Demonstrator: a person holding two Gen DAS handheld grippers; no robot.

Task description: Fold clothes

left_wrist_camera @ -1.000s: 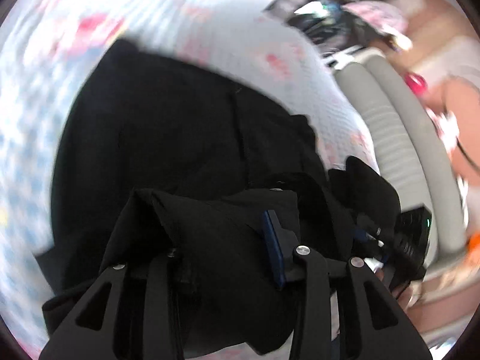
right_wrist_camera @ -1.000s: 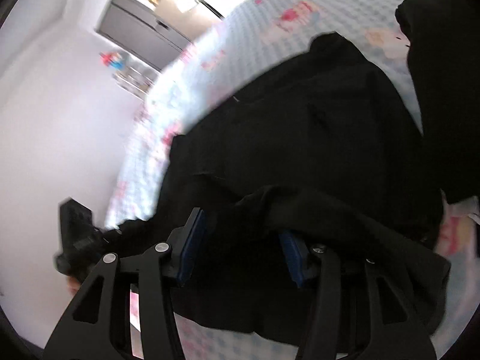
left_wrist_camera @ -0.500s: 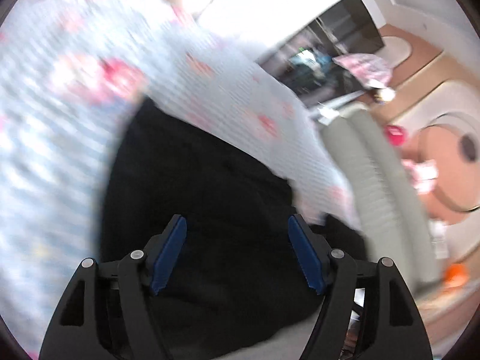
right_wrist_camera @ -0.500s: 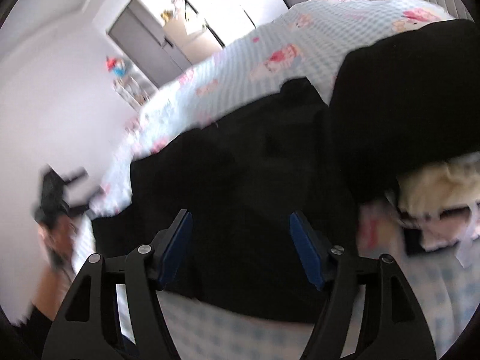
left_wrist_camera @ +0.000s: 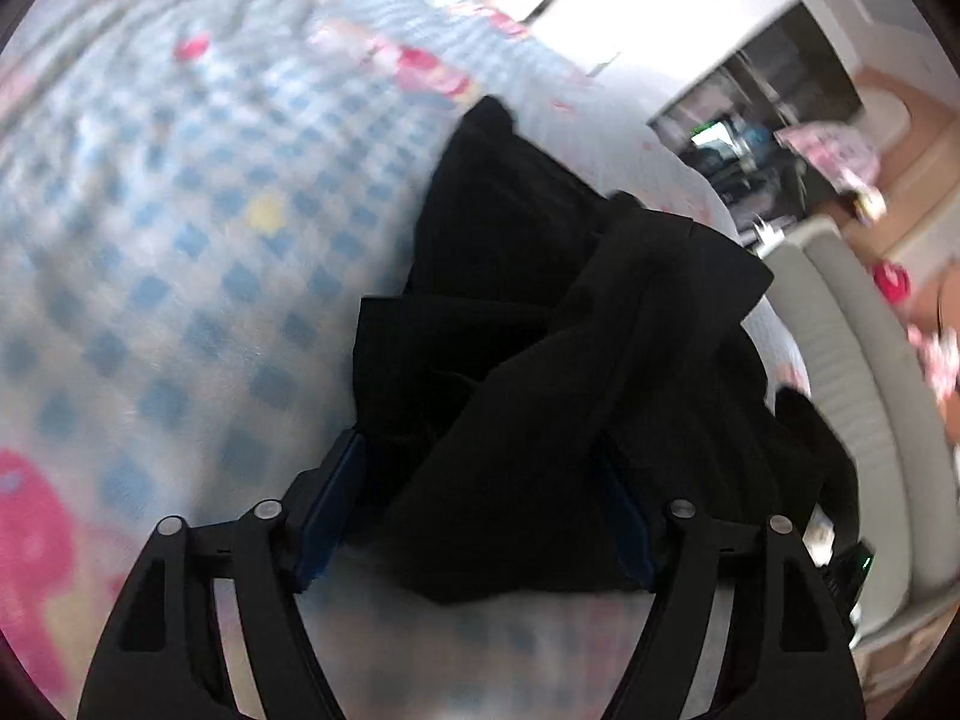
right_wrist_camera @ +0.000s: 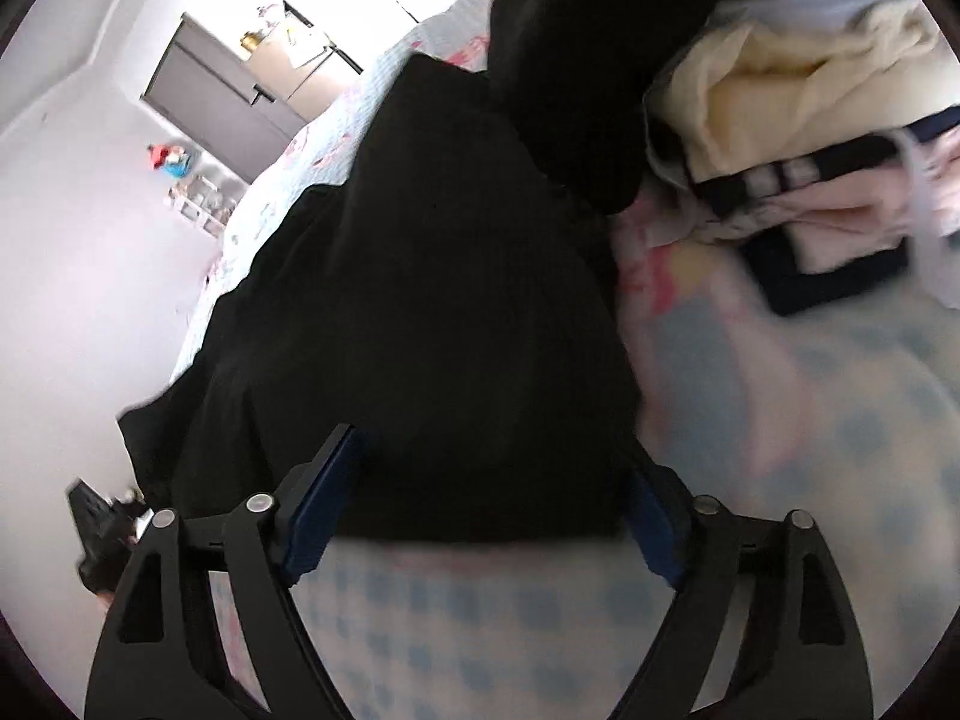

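Left wrist view: the left claw (left_wrist_camera: 480, 504) points down at a bed (left_wrist_camera: 180, 276) covered in a blue-checked sheet with pink cartoon prints. Its jaws are opening and stand wide, and a rumpled fold of a black garment (left_wrist_camera: 540, 360) lies between the blue pads, though the pads do not seem to press on it. The garment runs away from the claw toward the upper right, its long axis slanting that way, with bare sheet to the left; this end looks bunched rather than flat. A grey ribbed sofa (left_wrist_camera: 840, 372) and blurred furniture sit beyond the bed on the right. Right wrist view: the right claw (right_wrist_camera: 486, 492) is also opening wide, straddling the garment's near straight edge (right_wrist_camera: 450, 330) without gripping it. Here the cloth lies smoother and stretches up and away toward a dark cabinet (right_wrist_camera: 222, 96). Only this view shows a pile of folded clothes (right_wrist_camera: 798, 120), cream, pink and navy, just right of the garment. Each claw sits at its own end, so neither looks plainly nearer.
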